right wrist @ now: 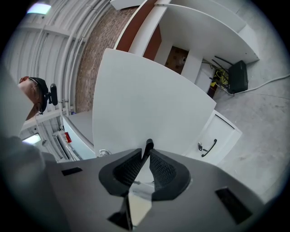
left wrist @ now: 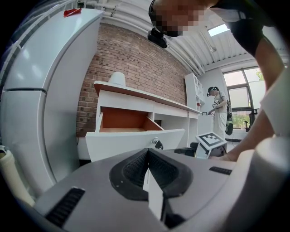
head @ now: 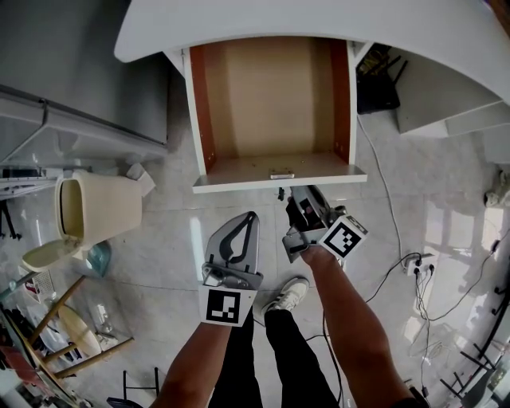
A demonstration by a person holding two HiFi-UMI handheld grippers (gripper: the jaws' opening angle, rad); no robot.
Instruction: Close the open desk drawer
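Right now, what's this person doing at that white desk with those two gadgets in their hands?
A person stands at a white desk whose drawer is pulled out toward them. They hold a two-jaw gripper in each hand. The right gripper is up against the drawer's white front, its jaws pinched on the small black handle. The left gripper hangs back beside it, jaws together with nothing between them. The drawer is open and not yet pushed in.

Office/workspace, white desk (head: pixel 239 20), brick wall (left wrist: pixel 136 59), pwr strip (head: pixel 415 265)
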